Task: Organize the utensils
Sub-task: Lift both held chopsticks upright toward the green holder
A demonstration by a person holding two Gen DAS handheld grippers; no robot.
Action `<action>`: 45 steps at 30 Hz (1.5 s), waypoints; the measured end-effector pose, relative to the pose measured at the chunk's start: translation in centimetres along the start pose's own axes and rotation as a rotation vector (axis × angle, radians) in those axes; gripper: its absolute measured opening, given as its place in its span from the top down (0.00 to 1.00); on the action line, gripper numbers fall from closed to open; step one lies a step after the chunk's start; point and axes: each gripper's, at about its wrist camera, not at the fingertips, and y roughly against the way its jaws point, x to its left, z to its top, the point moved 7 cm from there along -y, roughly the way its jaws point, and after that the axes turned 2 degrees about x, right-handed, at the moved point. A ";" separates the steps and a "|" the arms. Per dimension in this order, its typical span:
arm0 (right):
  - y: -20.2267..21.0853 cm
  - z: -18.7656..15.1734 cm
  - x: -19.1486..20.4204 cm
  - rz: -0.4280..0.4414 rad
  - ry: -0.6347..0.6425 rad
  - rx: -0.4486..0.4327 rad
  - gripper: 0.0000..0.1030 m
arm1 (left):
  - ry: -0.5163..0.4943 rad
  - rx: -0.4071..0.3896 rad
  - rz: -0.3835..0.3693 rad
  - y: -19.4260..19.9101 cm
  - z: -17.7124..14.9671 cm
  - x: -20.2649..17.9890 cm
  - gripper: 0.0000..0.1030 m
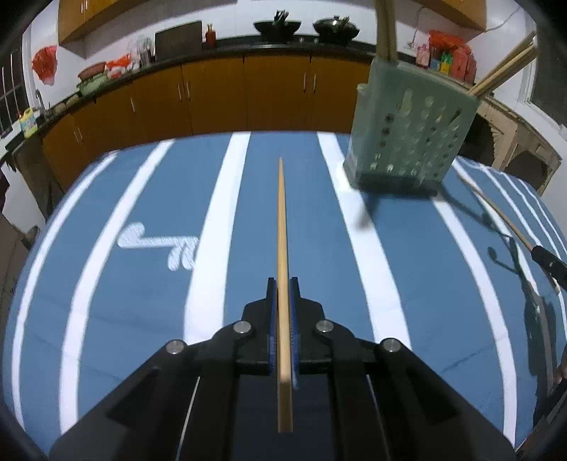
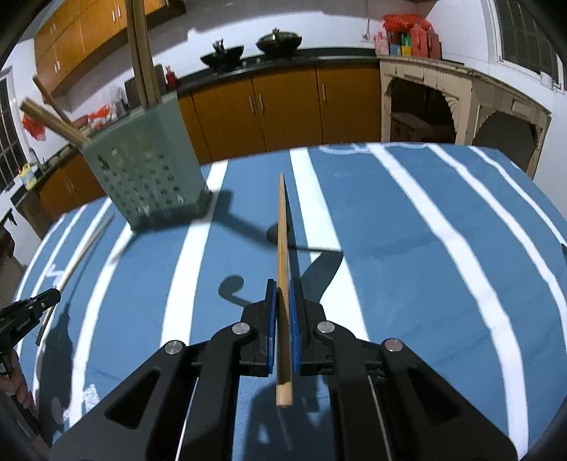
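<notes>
My left gripper point(image 1: 282, 283) is shut on a wooden chopstick point(image 1: 281, 227) that points forward above the blue striped tablecloth. My right gripper point(image 2: 281, 285) is shut on another wooden chopstick point(image 2: 282, 234), also pointing forward above the cloth. A pale green perforated utensil holder point(image 1: 407, 124) stands on the table ahead and to the right of the left gripper; in the right wrist view the holder point(image 2: 145, 159) is ahead to the left. Several wooden chopsticks point(image 2: 141, 49) stick out of its top. Each gripper shows at the edge of the other's view.
The table is covered with a blue cloth with white stripes point(image 1: 219, 227). Beyond it run orange kitchen cabinets point(image 1: 212, 95) with woks point(image 1: 276, 26) on a dark counter. A cream wooden shelf unit point(image 2: 460, 103) stands at the right.
</notes>
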 end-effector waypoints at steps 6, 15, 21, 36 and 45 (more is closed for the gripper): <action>2.4 1.9 -0.4 0.010 -0.015 -0.080 0.92 | -0.003 -0.105 -0.006 3.7 2.2 0.2 0.93; 5.1 4.4 -0.4 0.031 -0.028 -0.181 0.92 | 0.040 -0.258 -0.058 8.6 5.5 0.4 0.93; 5.2 4.6 -0.5 0.033 -0.028 -0.186 0.92 | 0.052 -0.275 -0.066 9.1 6.0 0.4 0.93; 5.2 4.7 -0.5 0.033 -0.030 -0.188 0.92 | 0.058 -0.274 -0.069 8.9 6.0 0.4 0.93; 7.6 7.6 0.5 0.055 -0.024 -0.274 0.92 | 0.064 -0.337 -0.071 10.7 7.8 0.7 0.93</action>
